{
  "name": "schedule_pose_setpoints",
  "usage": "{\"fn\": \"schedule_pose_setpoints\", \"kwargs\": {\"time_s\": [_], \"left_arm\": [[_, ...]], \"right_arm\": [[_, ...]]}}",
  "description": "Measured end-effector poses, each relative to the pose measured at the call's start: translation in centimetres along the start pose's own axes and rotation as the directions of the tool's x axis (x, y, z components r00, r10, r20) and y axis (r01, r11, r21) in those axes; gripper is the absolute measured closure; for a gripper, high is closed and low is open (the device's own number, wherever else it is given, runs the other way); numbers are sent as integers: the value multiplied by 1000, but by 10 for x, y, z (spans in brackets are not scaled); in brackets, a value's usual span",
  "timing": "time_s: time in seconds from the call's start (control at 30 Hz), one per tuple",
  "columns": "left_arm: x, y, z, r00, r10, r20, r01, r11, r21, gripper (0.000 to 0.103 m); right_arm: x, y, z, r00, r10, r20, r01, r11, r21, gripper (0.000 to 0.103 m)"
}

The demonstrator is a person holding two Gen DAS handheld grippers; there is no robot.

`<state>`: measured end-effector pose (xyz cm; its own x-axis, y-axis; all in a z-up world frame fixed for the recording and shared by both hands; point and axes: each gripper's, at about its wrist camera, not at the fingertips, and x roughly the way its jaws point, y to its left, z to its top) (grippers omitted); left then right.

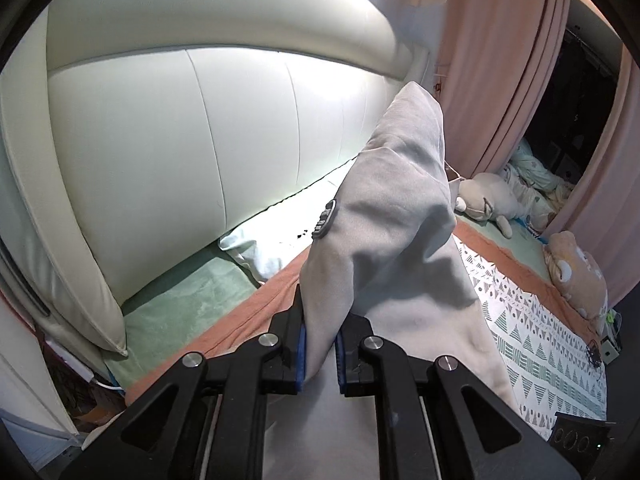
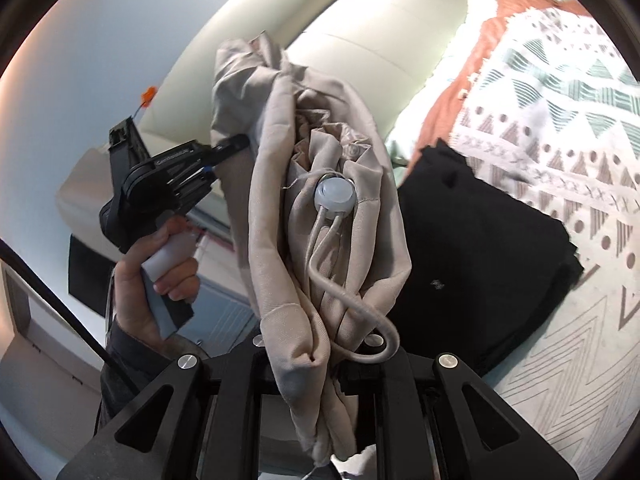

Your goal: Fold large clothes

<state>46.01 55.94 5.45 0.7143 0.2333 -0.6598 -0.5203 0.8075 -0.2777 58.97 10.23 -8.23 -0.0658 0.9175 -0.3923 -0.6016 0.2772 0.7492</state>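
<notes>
Bedroom setting: a patterned bed cover [image 1: 532, 320] is seen below a cream headboard [image 1: 200, 140]. A beige garment [image 1: 400, 220] is held aloft, clamped in the left tongs [image 1: 320, 356] and bunched in the right tongs [image 2: 340, 368], drawcord toggle [image 2: 335, 196] exposed. Spreading flat before creasing is judged advisable; a folded black garment [image 2: 480, 260] is kept apart.

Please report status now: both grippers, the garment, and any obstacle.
Left gripper shut on beige garment, lifted off bed. Right gripper shut on same garment, drawstring toggle showing. Black folded clothing lies on patterned blanket below.
</notes>
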Motion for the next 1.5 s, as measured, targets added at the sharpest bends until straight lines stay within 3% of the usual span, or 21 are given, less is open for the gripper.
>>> {"fn": "schedule_pose_setpoints", "kwargs": {"time_s": [0.1,0.2,0.3,0.37,0.43,0.67,0.8,0.87,0.93,1.0,1.07,1.2,1.33,1.5], "left_arm": [[31,2,-3,997,17,-73,-19,999,-27,90],[59,5,-15,988,2,-153,-6,1000,-26,82],[67,10,-27,983,63,-170,-65,998,-10,67],[66,18,-32,982,60,-177,-65,998,-19,35],[57,25,-40,986,62,-153,-66,998,-23,21],[36,43,-79,989,67,-129,-74,996,-47,21],[27,54,-103,991,59,-124,-69,994,-82,21],[25,58,-115,990,48,-134,-62,993,-99,21],[25,59,-125,989,38,-144,-55,992,-112,21],[24,57,-136,988,27,-153,-44,993,-110,21],[23,53,-145,988,21,-156,-37,994,-103,21],[21,42,-159,988,-12,-155,0,997,-72,21],[17,29,-169,989,-36,-146,34,999,-16,21],[4,16,-177,993,-36,-111,39,999,24,21]], "right_arm": [[6,-24,3,999,-32,-1,32,999,28,93],[21,-50,6,997,-75,-12,75,995,67,93],[39,-72,7,992,-122,-39,125,986,114,93],[48,-84,10,987,-155,-48,160,978,135,93],[57,-94,17,990,-137,-43,142,976,165,93],[75,-76,39,982,-188,-37,191,974,125,93],[88,-78,40,963,-259,-77,266,958,109,92],[89,-75,37,949,-304,-86,310,948,73,88],[87,-74,34,933,-350,-91,355,933,54,76],[79,-72,31,894,-442,-76,446,894,46,57],[66,-73,31,859,-509,-53,511,858,49,55],[47,-69,25,842,-538,-42,540,839,64,55],[32,-50,14,806,-592,-26,592,805,44,55],[1,-22,1,799,-601,5,601,798,45,55]]}}
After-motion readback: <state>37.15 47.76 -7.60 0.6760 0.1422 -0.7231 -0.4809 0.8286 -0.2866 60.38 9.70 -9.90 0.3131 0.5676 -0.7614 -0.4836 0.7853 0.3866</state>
